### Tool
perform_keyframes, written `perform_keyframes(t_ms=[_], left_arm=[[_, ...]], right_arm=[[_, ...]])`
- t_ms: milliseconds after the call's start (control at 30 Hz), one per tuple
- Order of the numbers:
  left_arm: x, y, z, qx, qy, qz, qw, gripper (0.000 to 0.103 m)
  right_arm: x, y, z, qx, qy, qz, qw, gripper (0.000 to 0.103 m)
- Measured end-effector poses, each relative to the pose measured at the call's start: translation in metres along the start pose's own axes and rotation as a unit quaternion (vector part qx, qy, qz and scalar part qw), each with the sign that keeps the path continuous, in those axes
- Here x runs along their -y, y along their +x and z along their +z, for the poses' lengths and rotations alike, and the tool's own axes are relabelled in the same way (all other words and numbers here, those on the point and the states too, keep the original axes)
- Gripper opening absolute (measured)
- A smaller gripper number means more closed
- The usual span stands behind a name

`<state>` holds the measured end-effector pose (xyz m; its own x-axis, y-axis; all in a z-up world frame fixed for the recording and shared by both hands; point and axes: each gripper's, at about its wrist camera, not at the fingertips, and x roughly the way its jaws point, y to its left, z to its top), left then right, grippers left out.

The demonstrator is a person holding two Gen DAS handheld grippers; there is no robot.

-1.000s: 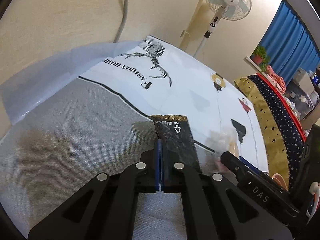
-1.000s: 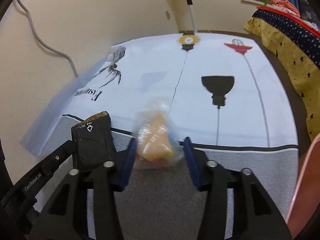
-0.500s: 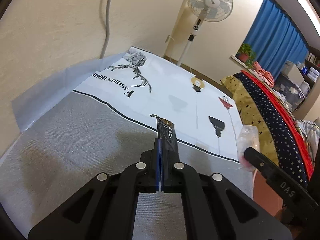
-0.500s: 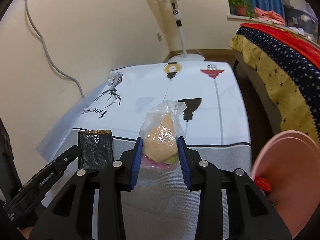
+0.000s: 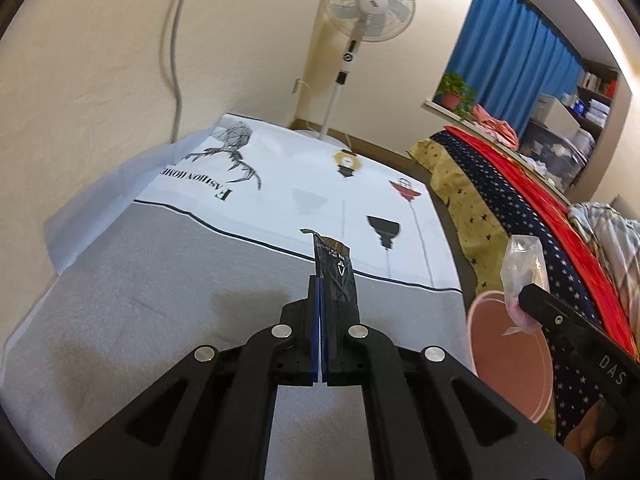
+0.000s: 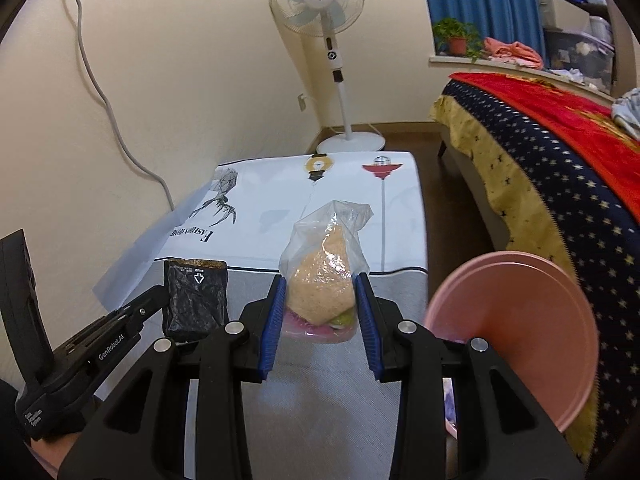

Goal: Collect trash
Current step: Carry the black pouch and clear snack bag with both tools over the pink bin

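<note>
— What's the surface like?
— A low table [image 6: 348, 408] under a grey-and-white printed cloth [image 5: 280, 184], against a cream wall; a pedestal fan [image 6: 320, 4], blue curtains [image 5: 516, 52] and a star-patterned bedspread [image 6: 560, 168] beyond.
— And the tongs?
— The left gripper [image 5: 321, 300] is clamped on a black wrapper [image 5: 335, 276]; the right gripper [image 6: 321, 312] pinches a clear bag of crumbs [image 6: 322, 280], both lifted off the cloth, beside a pink bin [image 6: 516, 336].

The left gripper [image 5: 322, 292] points forward and downward, its two blue pads pressed flat together on a thin black wrapper [image 5: 335, 270]. The right gripper [image 6: 320, 304] also tilts downward, its jaws partly apart, and its blue pads [image 6: 271, 326] press both sides of a clear bag [image 6: 324, 280]. The two grippers are side by side, close, not touching.
</note>
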<state>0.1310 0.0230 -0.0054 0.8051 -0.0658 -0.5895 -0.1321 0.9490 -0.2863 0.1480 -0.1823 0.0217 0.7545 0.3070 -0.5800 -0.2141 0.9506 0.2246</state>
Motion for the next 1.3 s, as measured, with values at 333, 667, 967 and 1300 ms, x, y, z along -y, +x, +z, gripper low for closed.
perform_keyframes(t_ms=[333, 667, 967, 1300], left_arm=[[0.020, -0.024, -0.003, 0.010, 0.032, -0.019, 0.9993, 0.000], [0.040, -0.032, -0.006, 0.013, 0.049, -0.038, 0.9980, 0.000], [0.056, -0.029, -0.010, 0.010, 0.060, -0.048, 0.9970, 0.000], [0.071, -0.020, -0.012, 0.007, 0.074, -0.054, 0.9958, 0.000]], right_arm=[[0.015, -0.045, -0.009, 0.022, 0.012, -0.018, 1.000, 0.036], [0.041, -0.080, -0.014, 0.043, 0.034, -0.040, 0.998, 0.036], [0.062, -0.089, -0.020, 0.046, 0.053, -0.058, 0.996, 0.036], [0.077, -0.089, -0.022, 0.047, 0.067, -0.072, 0.994, 0.036]])
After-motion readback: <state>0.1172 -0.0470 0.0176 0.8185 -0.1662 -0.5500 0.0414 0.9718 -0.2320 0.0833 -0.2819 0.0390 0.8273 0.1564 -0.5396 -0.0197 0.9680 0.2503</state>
